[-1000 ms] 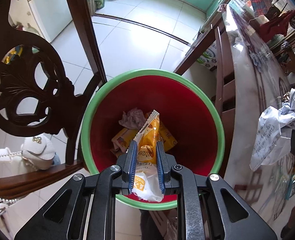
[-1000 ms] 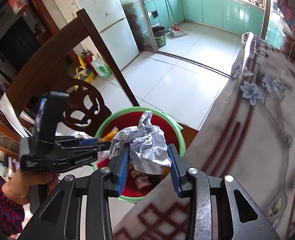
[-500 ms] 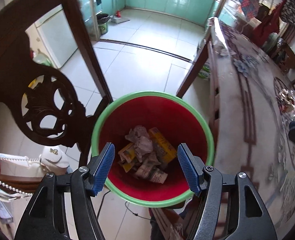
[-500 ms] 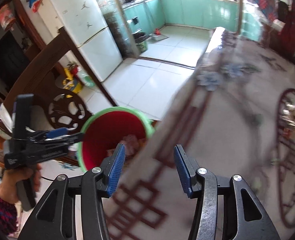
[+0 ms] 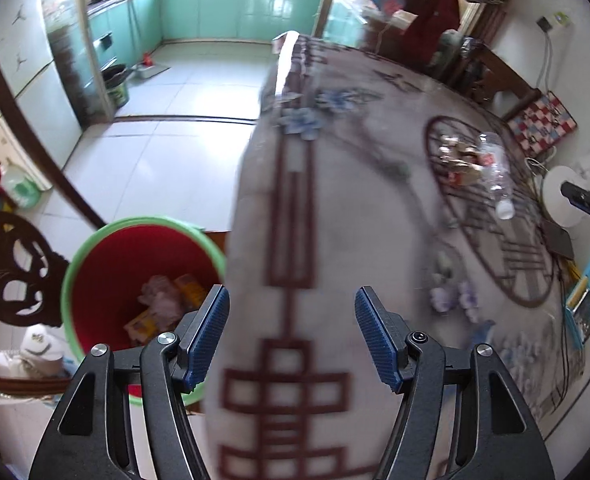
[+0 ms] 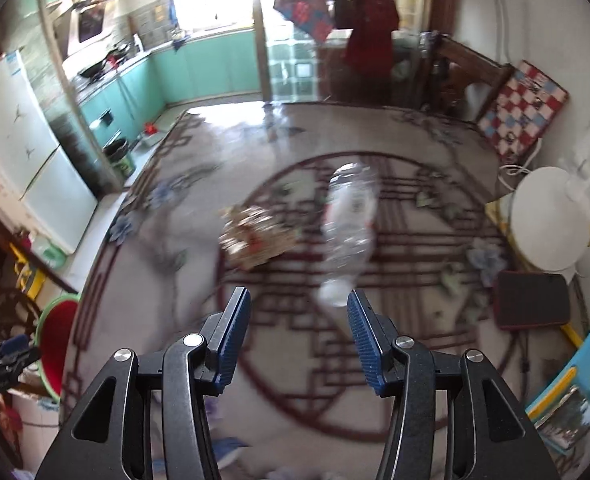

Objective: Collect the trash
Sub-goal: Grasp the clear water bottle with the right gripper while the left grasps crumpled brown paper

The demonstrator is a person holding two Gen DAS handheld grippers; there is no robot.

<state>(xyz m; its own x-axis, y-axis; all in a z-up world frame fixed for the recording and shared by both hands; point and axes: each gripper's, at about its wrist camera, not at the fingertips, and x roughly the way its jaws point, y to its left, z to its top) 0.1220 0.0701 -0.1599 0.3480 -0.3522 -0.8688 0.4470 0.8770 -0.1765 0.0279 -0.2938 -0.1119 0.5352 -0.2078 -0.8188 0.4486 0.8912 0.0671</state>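
Note:
A red bin with a green rim (image 5: 95,236) stands on the floor beside the table and holds wrappers and crumpled paper (image 5: 163,304); it also shows at the left edge of the right wrist view (image 6: 57,336). My left gripper (image 5: 291,336) is open and empty above the table edge. My right gripper (image 6: 297,338) is open and empty over the table, just short of a clear plastic bottle (image 6: 349,232) lying on its side. A crumpled brownish wrapper pile (image 6: 255,236) lies left of the bottle. Both show in the left wrist view, bottle (image 5: 495,172) and pile (image 5: 455,160).
The patterned tablecloth (image 5: 295,216) covers the table. A white round object (image 6: 547,224), a dark pad (image 6: 531,300) and colourful books (image 6: 575,392) sit at its right side. A carved wooden chair (image 5: 11,272) stands left of the bin.
Both grippers let go of their trash into the bin and opened. Both then swung right, away from the bin and over the table; the right one now faces the bottle.

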